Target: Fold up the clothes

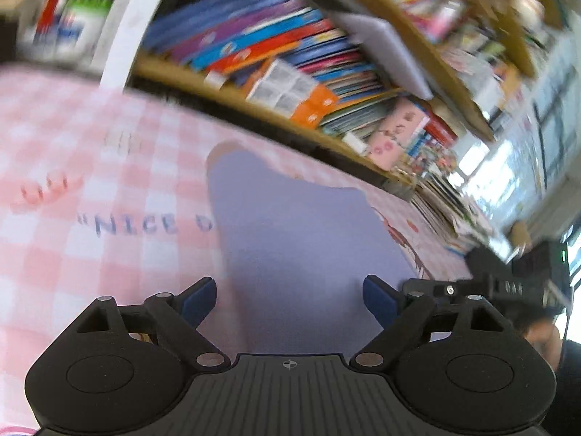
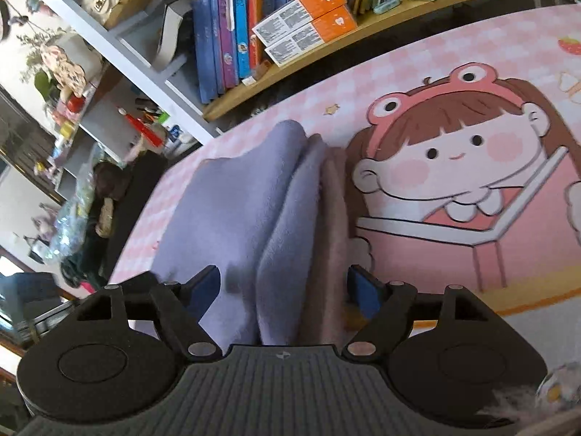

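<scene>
A lavender garment lies on the pink checked table mat. My left gripper hovers over its near end, open, with the blue pads clear of the cloth on both sides. In the right wrist view the same garment is bunched into upright folds, with a pinkish layer along its right edge. My right gripper straddles those folds with its jaws wide. The pads do not press the cloth, and a dark gap shows beside the left pad. The garment's near end is hidden under both gripper bodies.
A wooden bookshelf full of books runs along the far edge of the table, with two orange-and-white boxes lying on it. The mat carries a large cartoon girl print. A dark device shows at the right of the left wrist view.
</scene>
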Motion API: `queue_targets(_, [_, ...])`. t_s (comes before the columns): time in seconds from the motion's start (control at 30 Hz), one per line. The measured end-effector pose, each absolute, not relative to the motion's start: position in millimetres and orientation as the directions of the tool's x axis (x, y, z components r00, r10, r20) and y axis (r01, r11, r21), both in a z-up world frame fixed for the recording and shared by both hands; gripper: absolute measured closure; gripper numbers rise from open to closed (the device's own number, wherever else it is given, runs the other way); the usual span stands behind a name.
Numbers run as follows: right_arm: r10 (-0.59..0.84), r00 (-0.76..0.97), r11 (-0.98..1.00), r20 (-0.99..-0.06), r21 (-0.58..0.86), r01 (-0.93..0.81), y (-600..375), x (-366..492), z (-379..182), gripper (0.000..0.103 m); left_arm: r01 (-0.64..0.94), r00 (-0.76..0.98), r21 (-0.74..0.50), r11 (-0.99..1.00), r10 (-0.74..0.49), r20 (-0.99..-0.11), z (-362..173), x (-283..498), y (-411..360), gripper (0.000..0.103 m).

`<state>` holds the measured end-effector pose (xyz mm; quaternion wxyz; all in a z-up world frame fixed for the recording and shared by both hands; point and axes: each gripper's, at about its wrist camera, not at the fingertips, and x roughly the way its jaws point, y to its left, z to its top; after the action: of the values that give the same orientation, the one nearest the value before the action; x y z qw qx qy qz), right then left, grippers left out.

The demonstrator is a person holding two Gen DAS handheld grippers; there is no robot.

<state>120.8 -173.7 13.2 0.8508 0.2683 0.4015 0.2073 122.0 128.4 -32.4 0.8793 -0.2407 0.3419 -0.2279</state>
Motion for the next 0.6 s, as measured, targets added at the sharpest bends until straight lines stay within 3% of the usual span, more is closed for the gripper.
queue_targets(0.03, [0.573,0.587,0.768,-0.572,0.625,-0.141,-171.5,122.5,12.4,0.039,0.23,0.661,-0.595,0.77,-0.573,-0.485,-34.2,124.4,127.4,0.018])
queue_targets(0.07, [0.563,0.591,0.779,-0.577,0.61,-0.146,-168.6,123.0,12.5,0.047,0.226,0.658,-0.596,0.77,-0.572,-0.49,-34.6,125.6,123.9,0.03])
queue_targets(0.2, [0.49,0.654,0.854,-0.576,0.469,-0.227,-154.0,108.5,27.0,0.073,0.264,0.7,-0.48,0.837,-0.509,-0.501,-20.6,107.3,100.9,0.041])
queue_targets(0.33, [0.438,0.715,0.897,-0.544,0.322,-0.304,-148.1,83.6,42.8,0.076,0.319,0.706,-0.408,0.855,-0.502,-0.499,-6.7,89.0,79.9,0.044])
queue_targets(0.6, [0.483,0.67,0.867,-0.564,0.417,-0.274,-175.9,54.5,36.7,0.075,0.337,0.66,-0.451,0.827,-0.549,-0.513,-4.2,68.4,74.3,0.043])
